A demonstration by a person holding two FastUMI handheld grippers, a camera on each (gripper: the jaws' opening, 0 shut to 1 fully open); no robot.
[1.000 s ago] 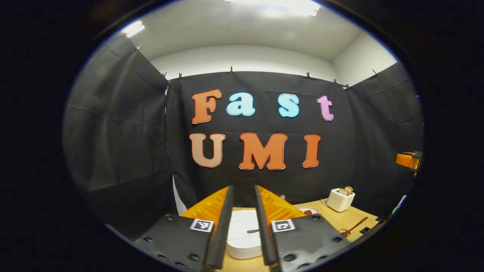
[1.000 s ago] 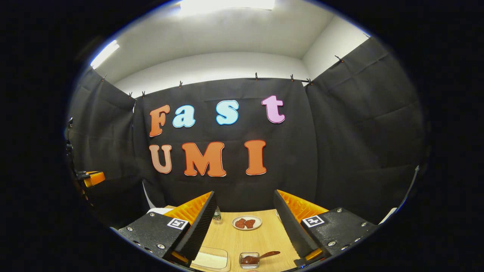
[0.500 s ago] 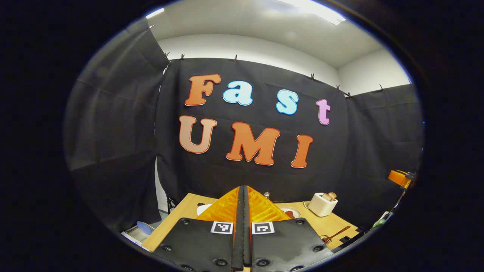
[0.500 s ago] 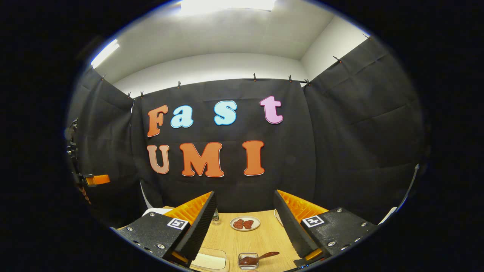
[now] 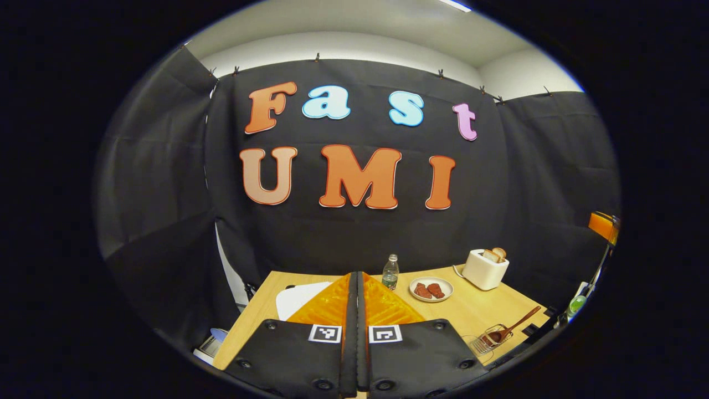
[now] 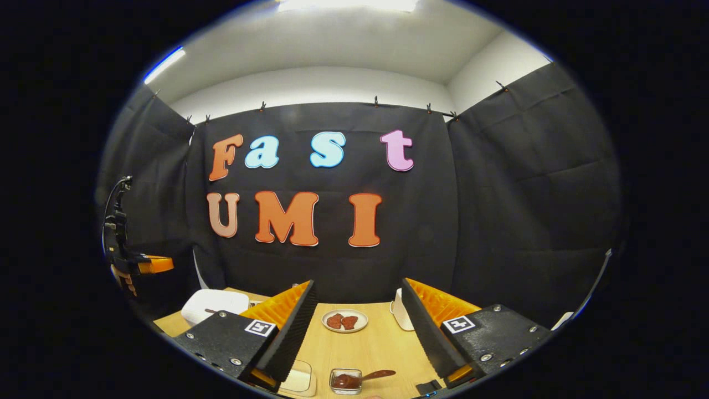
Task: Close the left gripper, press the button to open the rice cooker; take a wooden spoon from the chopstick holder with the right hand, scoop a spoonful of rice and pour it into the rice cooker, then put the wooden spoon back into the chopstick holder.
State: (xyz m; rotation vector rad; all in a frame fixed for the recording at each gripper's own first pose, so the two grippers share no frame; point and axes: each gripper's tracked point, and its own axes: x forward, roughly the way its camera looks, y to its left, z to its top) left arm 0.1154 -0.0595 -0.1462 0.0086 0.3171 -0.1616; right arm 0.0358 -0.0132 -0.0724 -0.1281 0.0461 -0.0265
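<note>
On the counter (image 5: 482,310), seen in the left gripper view, a white rice cooker (image 5: 296,296) sits at the near left corner, partly hidden behind the left gripper (image 5: 357,332), whose jaws are pressed together with nothing between them. That satisfies the first requirement of the task; the gripper is held above and short of the cooker, and in the right gripper view the rice cooker (image 6: 216,306) has its lid down, so the button press appears not yet done. A wire chopstick holder (image 5: 490,339) lies near the right front edge with the wooden spoon (image 5: 512,326) resting in it, handle angled up and to the right. The right gripper (image 6: 357,327) has its jaws spread wide and empty, well apart from that holder. Beneath it a clear tray (image 6: 300,381) of what looks like white rice sits at the front edge, beside a small glass dish (image 6: 346,381) of dark contents. Further back stand a water bottle (image 5: 390,272), a plate (image 5: 431,290) and a toaster (image 5: 486,269). Outstanding, in my judgement: pressing the button, fetching the spoon, scooping, pouring and returning the spoon.
</note>
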